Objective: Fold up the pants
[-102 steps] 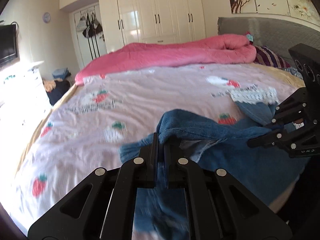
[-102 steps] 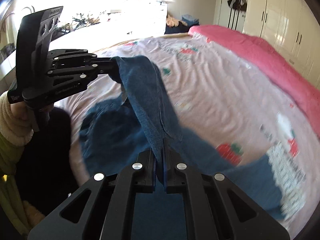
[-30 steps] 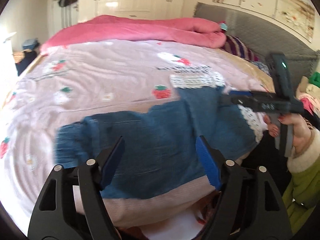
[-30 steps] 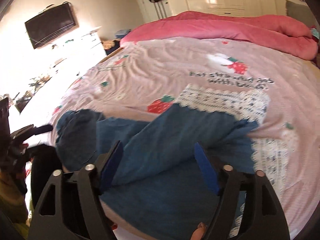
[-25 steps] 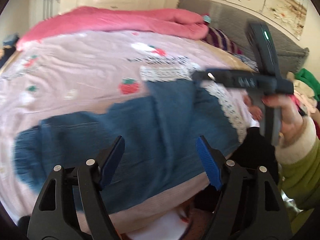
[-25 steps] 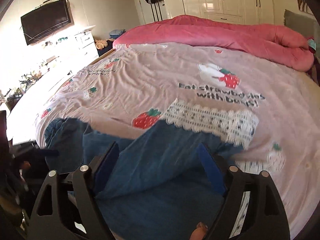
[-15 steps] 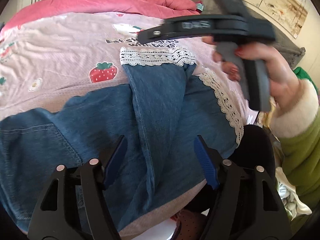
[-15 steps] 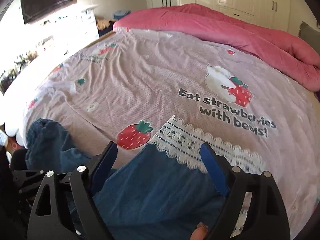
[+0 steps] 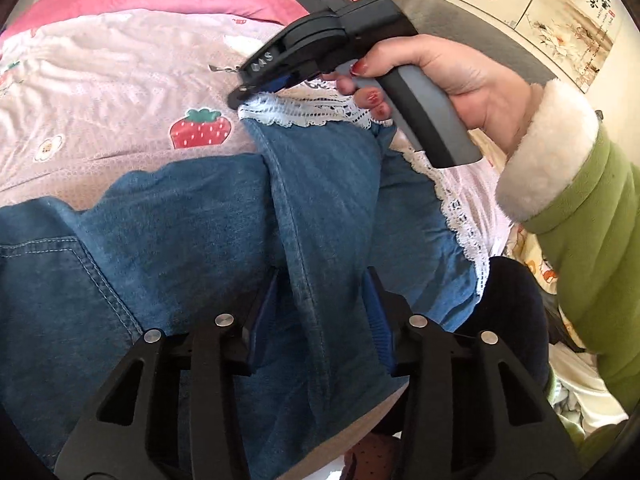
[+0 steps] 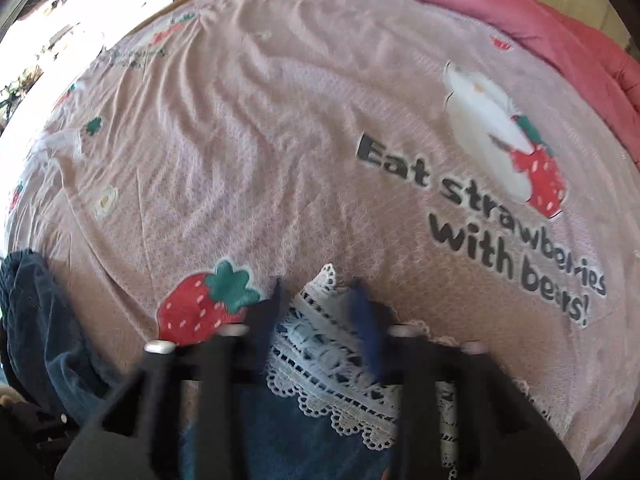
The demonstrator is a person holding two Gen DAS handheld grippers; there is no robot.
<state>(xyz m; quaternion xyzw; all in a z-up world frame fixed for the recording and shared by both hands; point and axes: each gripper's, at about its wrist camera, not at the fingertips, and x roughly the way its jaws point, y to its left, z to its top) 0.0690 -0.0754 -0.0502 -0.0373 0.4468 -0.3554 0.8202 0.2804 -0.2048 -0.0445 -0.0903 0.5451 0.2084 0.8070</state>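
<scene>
Blue denim pants (image 9: 180, 240) with a white lace hem (image 9: 304, 108) lie along the near edge of the bed, one leg folded over the other. My left gripper (image 9: 320, 312) hangs low over the folded leg. Its jaws are closing, the leg's seam ridge runs between the blue pads, and a gap still shows. A hand (image 9: 460, 76) holds my right gripper (image 9: 240, 96) tip-down at the hem's corner. In the right wrist view that gripper (image 10: 318, 304) is blurred. Its jaws are closing around the lace hem (image 10: 320, 356) and still stand apart.
The pink sheet (image 10: 280, 140) with strawberry prints stretches beyond the pants. A pink duvet (image 10: 520, 4) lies bunched along the far side. The pants' waist end (image 10: 40, 320) hangs dark at the left bed edge. A green sleeve (image 9: 580, 200) with a fleece cuff fills the right.
Both grippers, shut on the lifted pants at first, let go and stood open. They have since come down close to the cloth, the right one reaching the lace hem. Both pairs of jaws have narrowed.
</scene>
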